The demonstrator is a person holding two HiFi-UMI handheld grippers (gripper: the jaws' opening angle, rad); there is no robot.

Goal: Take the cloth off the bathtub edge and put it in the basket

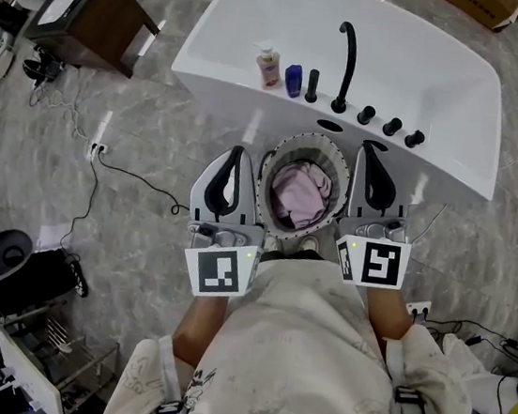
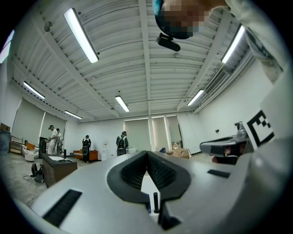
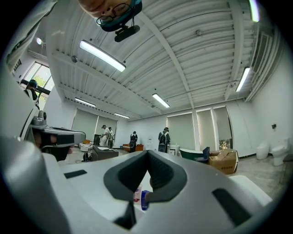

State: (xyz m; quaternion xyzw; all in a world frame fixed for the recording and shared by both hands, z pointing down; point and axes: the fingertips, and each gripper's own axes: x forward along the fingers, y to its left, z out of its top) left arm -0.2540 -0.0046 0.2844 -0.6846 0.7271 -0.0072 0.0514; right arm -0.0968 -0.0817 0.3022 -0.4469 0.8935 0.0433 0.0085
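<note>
Cloth [image 1: 300, 195] sits in the basket [image 1: 280, 152]; left tool [image 1: 235, 165] and right tool [image 1: 373, 164] flank it, both closed on nothing. Only risk I see: nudging the basket over.

Glossy, smooth white bathtub [image 1: 428, 72] with a matt black tap [image 1: 347, 61]. Soft, crumpled pink cloth [image 1: 300, 195] in a basket [image 1: 278, 156] with a ribbed grey wall. Smooth matt grey plastic shells and ribbed black pads on the left tongs [image 1: 237, 156] and right tongs [image 1: 372, 152]. Grey marbled floor [image 1: 155, 131]; dark wood cabinet [image 1: 123, 18].
</note>
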